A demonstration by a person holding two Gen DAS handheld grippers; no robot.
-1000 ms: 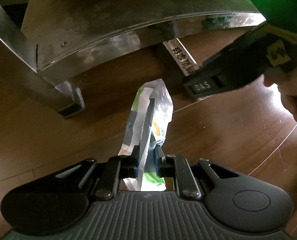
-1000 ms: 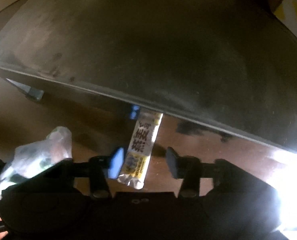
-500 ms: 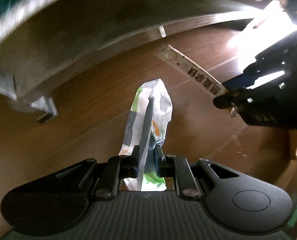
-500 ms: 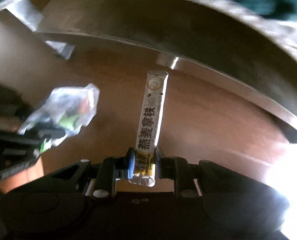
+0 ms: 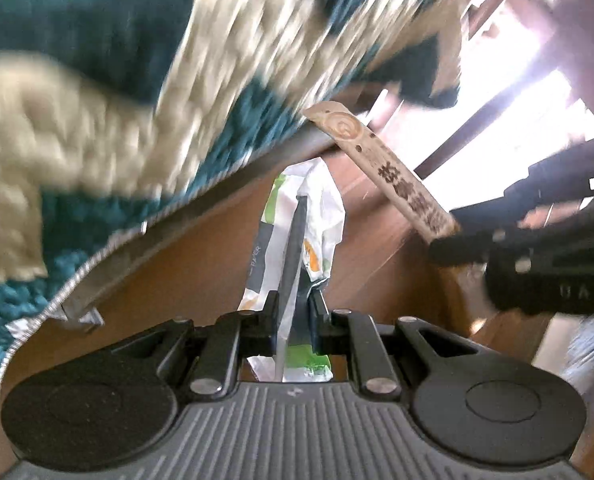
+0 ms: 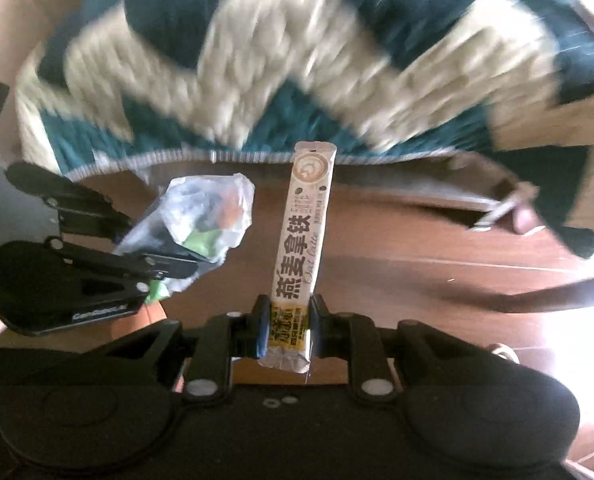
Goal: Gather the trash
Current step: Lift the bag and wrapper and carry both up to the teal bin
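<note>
Both pieces now lifted off floor: left gripper (image 5: 295,312) clamps crumpled wrapper (image 5: 301,216), right gripper (image 6: 285,328) newly clamps latte sachet (image 6: 303,236), ready for binning.

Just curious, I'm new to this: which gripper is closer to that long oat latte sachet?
Right. The right gripper is clamped on the oat latte sachet; the left gripper is off to its side, clamped on a crumpled wrapper.

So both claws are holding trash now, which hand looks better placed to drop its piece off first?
Neither clearly: the left claw grips the crumpled wrapper, the right claw grips the latte sachet, and no bin shows.
</note>
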